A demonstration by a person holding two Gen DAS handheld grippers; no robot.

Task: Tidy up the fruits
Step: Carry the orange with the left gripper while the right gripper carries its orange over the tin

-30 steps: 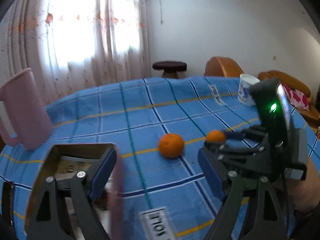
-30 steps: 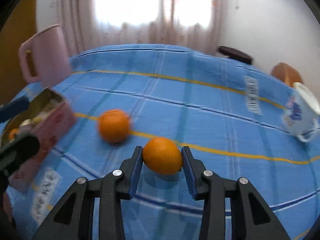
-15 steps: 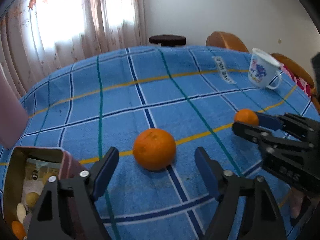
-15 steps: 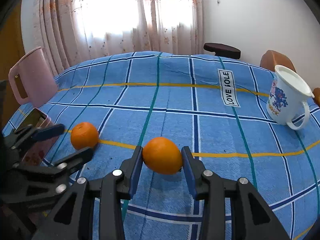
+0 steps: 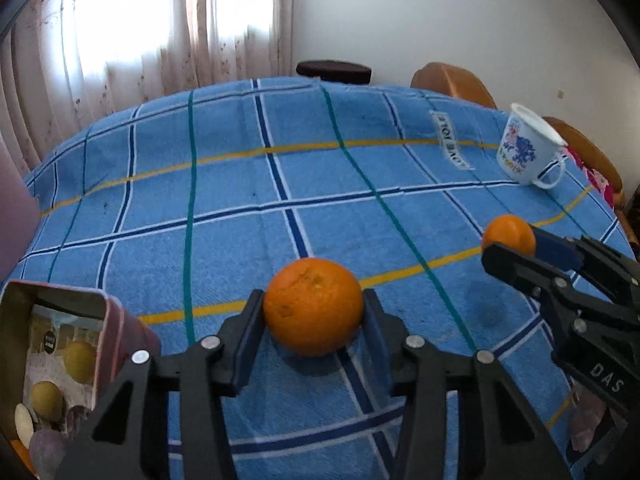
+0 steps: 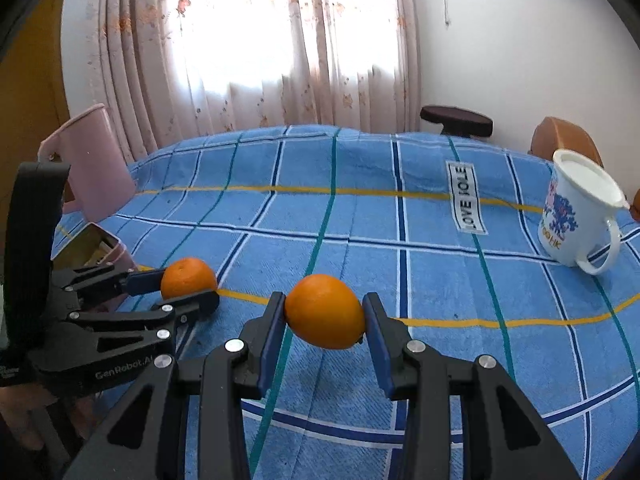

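Note:
My left gripper [image 5: 314,316] is shut on a round orange [image 5: 313,306] that rests on the blue checked tablecloth [image 5: 240,184]. It shows from the side in the right wrist view [image 6: 188,286] with that orange [image 6: 188,278] between its pads. My right gripper [image 6: 324,320] is shut on a second orange [image 6: 325,311] and holds it above the cloth; it also shows at the right of the left wrist view [image 5: 516,246] with its orange [image 5: 509,234]. An open pink tin [image 5: 60,364] with several small fruits inside stands at the lower left.
A white mug with blue print [image 6: 576,216] stands at the right of the table. A pink pitcher [image 6: 92,164] stands at the far left. A dark stool [image 6: 456,120] and orange chairs [image 5: 452,82] stand beyond the table. Curtains hang behind.
My left gripper has moved forward around the loose orange and closed on it. My right gripper still holds its orange and has lifted it slightly.

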